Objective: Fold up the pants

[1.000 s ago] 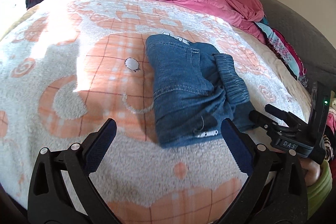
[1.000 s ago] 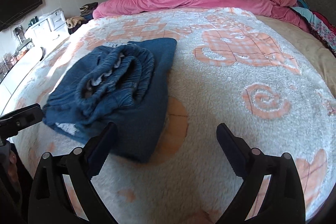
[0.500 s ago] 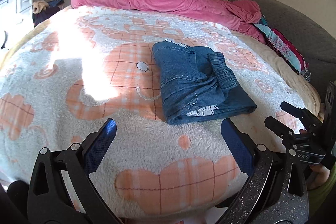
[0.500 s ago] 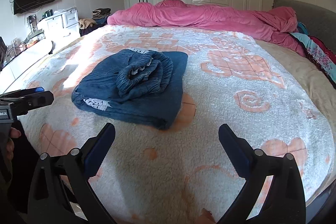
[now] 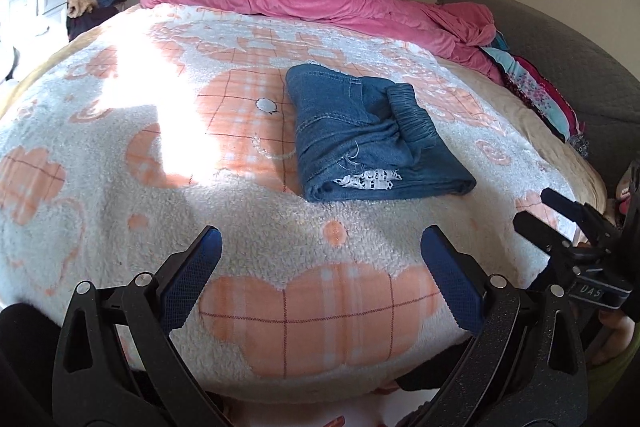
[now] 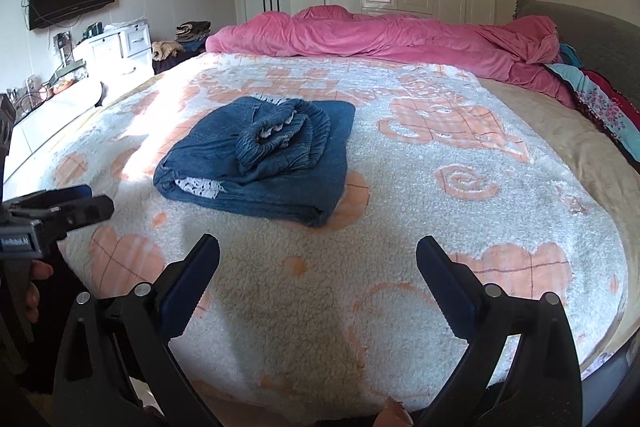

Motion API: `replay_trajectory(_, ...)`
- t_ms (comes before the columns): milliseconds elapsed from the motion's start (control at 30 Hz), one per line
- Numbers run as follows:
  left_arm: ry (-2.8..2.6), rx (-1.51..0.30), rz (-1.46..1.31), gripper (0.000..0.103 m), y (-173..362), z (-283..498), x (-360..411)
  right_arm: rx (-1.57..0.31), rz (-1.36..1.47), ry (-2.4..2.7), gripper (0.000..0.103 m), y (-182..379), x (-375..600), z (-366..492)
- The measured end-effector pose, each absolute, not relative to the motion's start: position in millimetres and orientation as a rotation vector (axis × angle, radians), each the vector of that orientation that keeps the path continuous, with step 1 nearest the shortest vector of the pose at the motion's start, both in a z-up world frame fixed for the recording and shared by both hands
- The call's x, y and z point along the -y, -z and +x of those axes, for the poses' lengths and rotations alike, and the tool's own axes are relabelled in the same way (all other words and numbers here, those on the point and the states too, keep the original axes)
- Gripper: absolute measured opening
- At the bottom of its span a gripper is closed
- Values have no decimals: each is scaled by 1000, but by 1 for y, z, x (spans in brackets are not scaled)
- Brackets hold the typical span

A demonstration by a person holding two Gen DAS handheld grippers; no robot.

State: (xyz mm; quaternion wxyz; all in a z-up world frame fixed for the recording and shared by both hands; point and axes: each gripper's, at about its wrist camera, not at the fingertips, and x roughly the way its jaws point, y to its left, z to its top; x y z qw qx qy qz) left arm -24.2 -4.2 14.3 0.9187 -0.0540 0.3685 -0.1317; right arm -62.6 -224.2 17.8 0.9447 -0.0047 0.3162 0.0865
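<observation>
Folded blue pants point(image 5: 372, 131) resting mid-bed on a fleecy orange-and-white blanket point(image 5: 160, 227), at twelve o'clock from both tools. Left gripper point(image 5: 320, 275) and right gripper point(image 6: 318, 279) near the bed's edge, jaws wide apart, empty. Likely finished, hence nothing held.

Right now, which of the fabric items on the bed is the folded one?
The blue denim pants, a compact folded stack mid-blanket. The pink duvet lies rumpled along the far edge.
</observation>
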Motion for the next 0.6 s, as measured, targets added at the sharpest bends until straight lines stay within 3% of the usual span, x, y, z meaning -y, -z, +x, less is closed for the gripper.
replay_trajectory(600,232,-800,-112,94,2,-15,8,-688,1,-163,98,9,224,-52)
